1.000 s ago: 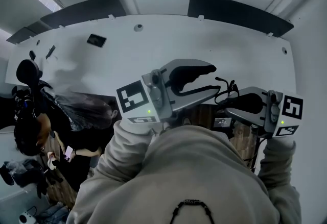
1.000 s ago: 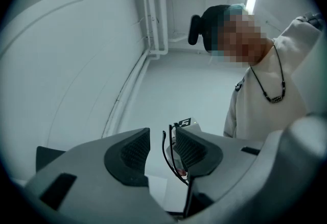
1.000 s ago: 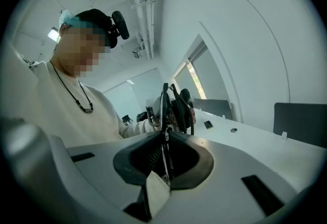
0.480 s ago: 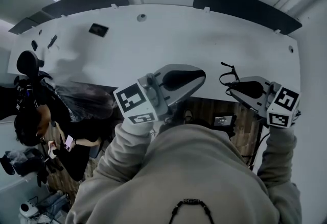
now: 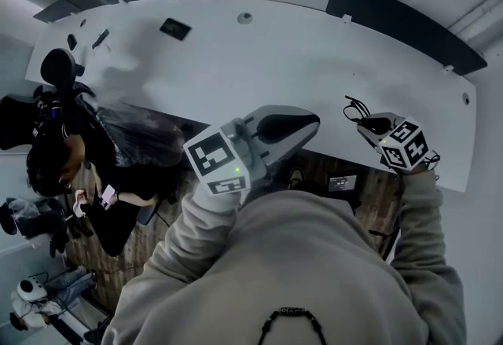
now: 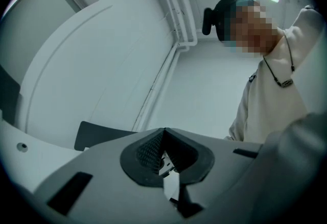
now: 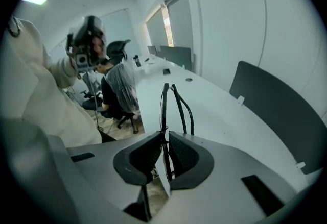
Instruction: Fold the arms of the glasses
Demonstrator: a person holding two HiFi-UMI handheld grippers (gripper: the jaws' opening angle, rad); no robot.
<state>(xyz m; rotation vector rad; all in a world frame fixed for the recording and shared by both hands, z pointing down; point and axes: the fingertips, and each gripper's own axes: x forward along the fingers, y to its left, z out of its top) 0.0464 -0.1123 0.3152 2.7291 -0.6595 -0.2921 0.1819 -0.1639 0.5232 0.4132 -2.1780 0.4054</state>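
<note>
The black thin-framed glasses point(image 7: 171, 100) stick out ahead of my right gripper point(image 7: 165, 137), which is shut on them; the frame shows edge-on with a curved arm beside it. In the head view the glasses point(image 5: 355, 109) hang just over the near edge of the white table point(image 5: 314, 60), in front of the right gripper point(image 5: 371, 125). My left gripper point(image 5: 313, 125) points right toward them but stays apart, shut and empty. Its pads point(image 6: 153, 149) meet with nothing between them in the left gripper view.
Dark partition panels point(image 5: 401, 13) line the table's far edge. A small black object point(image 5: 174, 28) and a round grommet point(image 5: 245, 18) lie on the far left part. A seated person point(image 5: 55, 163) and a plastic-covered chair point(image 5: 137, 143) are at the left.
The left jaws have gone from wide open to shut with nothing in them. The right gripper has dropped and tilted downward with the glasses, ending at the table's near edge.
</note>
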